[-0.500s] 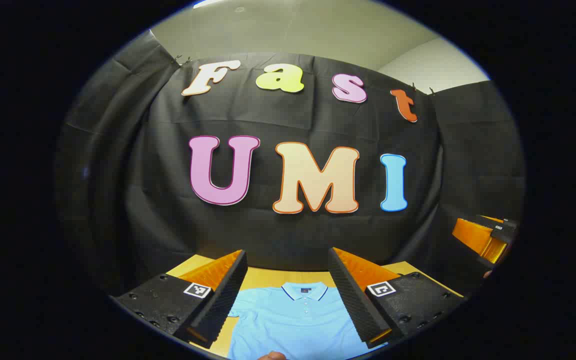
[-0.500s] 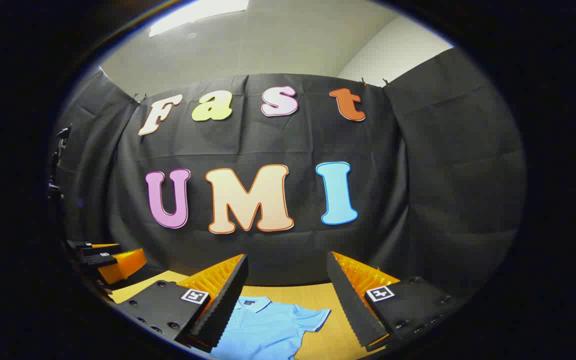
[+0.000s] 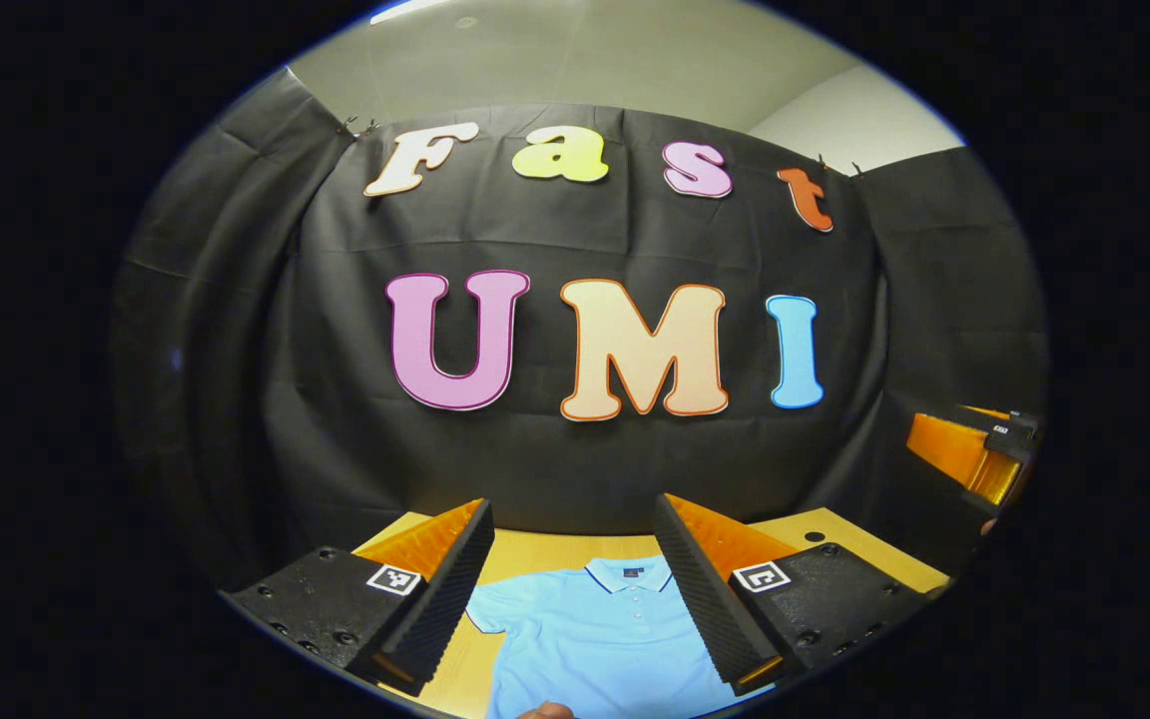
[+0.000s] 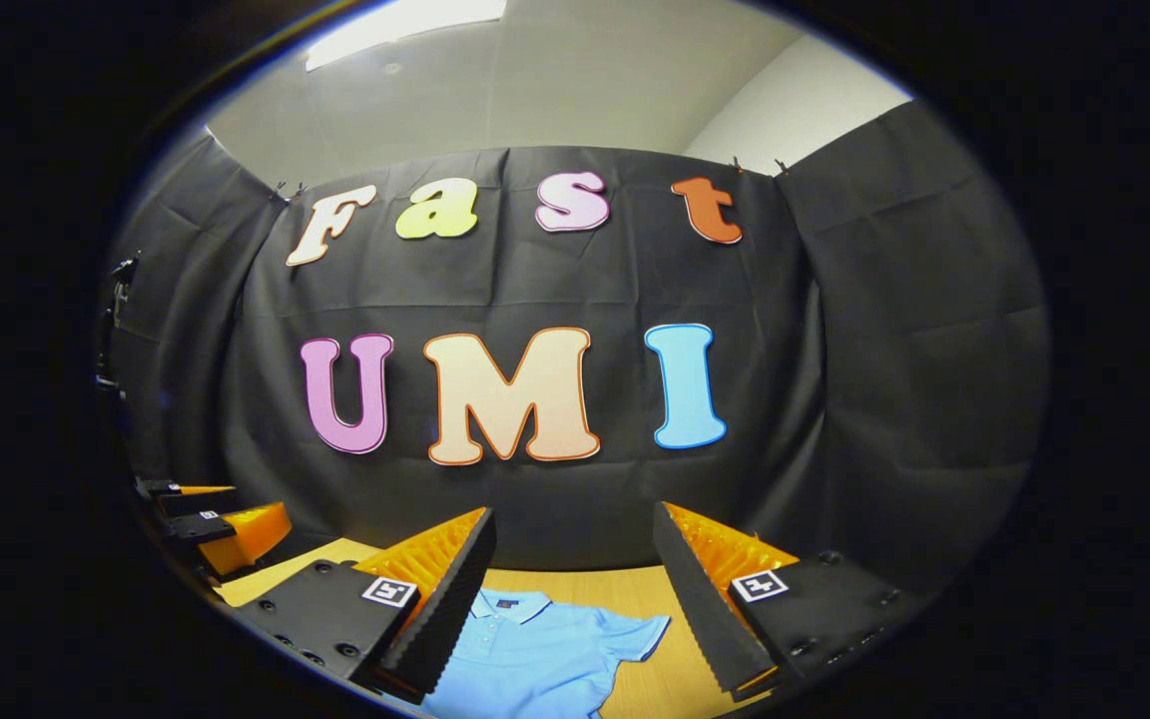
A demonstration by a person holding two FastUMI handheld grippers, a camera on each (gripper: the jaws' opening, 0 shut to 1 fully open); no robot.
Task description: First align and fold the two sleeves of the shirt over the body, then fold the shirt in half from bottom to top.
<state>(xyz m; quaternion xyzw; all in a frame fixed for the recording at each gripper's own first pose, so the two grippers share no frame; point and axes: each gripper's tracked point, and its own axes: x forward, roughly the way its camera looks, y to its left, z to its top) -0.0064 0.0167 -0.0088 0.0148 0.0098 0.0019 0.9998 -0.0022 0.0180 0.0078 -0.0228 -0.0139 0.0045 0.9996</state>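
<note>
One light blue polo shirt [image 3: 595, 639] lies flat on a wooden table [image 3: 535, 547] at the bottom centre of the left gripper view, collar toward the black cloth wall, buttoned placket running down the chest and dark piping edging the collar and the short sleeve at lower left. In the right gripper view the shirt [image 4: 535, 654] sits at the bottom, its right-hand sleeve [image 4: 635, 631] spread outward on the wood. Left gripper [image 3: 575, 519] hangs above the shirt with its jaws wide apart, holding nothing; the ridged pads look like foam, though that is hard to confirm. Right gripper [image 4: 575, 524] is likewise spread wide and empty, and also appears at the left gripper view's right edge [image 3: 974, 459].
</note>
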